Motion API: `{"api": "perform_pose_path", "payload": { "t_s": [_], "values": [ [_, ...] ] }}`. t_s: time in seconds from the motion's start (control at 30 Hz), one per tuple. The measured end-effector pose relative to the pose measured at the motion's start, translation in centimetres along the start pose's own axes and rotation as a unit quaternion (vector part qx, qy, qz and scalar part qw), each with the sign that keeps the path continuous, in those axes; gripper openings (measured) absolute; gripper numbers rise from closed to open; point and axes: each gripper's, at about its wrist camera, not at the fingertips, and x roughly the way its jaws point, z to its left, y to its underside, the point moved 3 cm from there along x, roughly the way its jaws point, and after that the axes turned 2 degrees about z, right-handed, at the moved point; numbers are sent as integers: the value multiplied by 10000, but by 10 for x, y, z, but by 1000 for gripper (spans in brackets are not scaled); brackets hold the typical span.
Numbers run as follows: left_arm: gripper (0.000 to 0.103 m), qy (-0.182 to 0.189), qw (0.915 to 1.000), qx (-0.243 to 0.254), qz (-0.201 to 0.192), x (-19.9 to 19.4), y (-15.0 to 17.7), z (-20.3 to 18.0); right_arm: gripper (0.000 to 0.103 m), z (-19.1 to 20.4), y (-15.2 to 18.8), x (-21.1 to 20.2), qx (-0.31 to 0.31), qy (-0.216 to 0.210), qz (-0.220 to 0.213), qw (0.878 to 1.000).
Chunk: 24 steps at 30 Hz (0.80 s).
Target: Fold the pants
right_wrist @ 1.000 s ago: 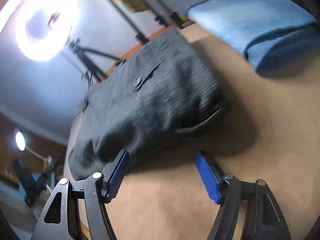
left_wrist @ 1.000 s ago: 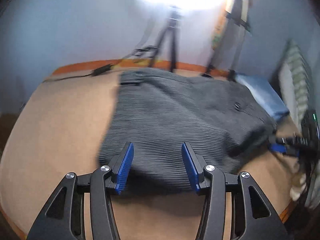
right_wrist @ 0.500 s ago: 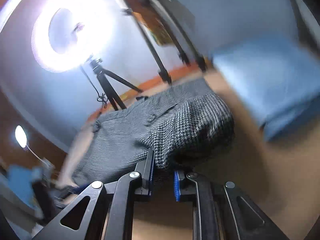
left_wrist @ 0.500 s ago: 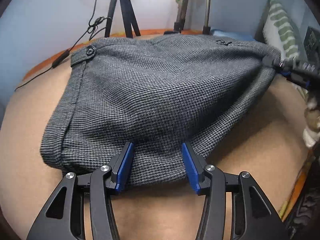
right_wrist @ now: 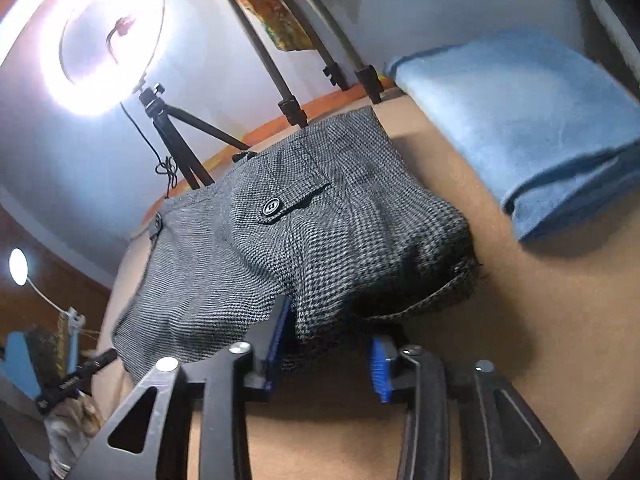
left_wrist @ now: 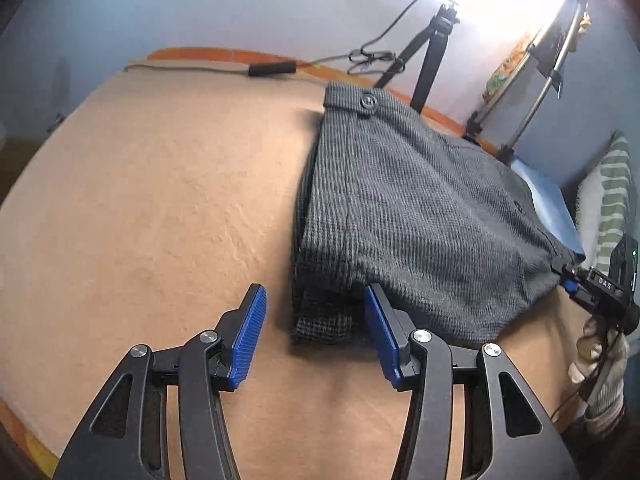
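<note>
Bedspread carries the grey pants, folded, soft and limp, we judge; we'd pinch the thick near hem. Left gripper gapes around it; right gripper, just reopening, straddles cloth loosely.

Only legible text: white letters "DAS" on the black body of the right gripper, seen in the left wrist view to the right of the left gripper; marking on the pants pocket button too small to read.
</note>
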Motion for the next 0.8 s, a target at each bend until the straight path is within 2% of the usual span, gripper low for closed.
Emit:
{"api": "perform_pose_path", "payload": {
  "t_s": [0.07,0.2,0.33,0.4,0.47,0.57,0.67,0.7,0.77,0.8],
  "values": [
    [50,-201,9991,295,-247,-11,-7,-13,54,-3,1,1,152,-132,61,9998],
    [50,-224,9955,669,-627,-19,-24,-52,60,-4,4,1,255,-161,76,9995],
    [50,-311,9909,1158,-614,9,-32,-93,72,-16,9,-1,653,-115,63,9978],
    [50,-386,9866,1469,-598,23,-32,-111,73,-26,8,-2,889,-110,-29,9960],
    [50,-388,9828,1722,-541,39,-29,-129,73,-31,5,-2,1064,-275,-98,9939],
    [50,-460,9770,2049,-362,64,-23,-152,73,-29,0,2,1014,-284,-199,9942],
    [50,-895,9624,2566,-55,93,-11,-162,73,-23,-3,7,907,-213,-286,9952],
    [50,-944,9599,2636,-107,95,-9,-162,72,-21,-4,8,866,-218,-283,9956],
    [50,-916,9628,2540,-104,90,-14,-162,68,-22,-5,9,922,-293,-255,9950],
    [50,-844,9663,2420,-237,83,-18,-162,68,-23,-5,9,959,-325,-261,9945]
  ]
}}
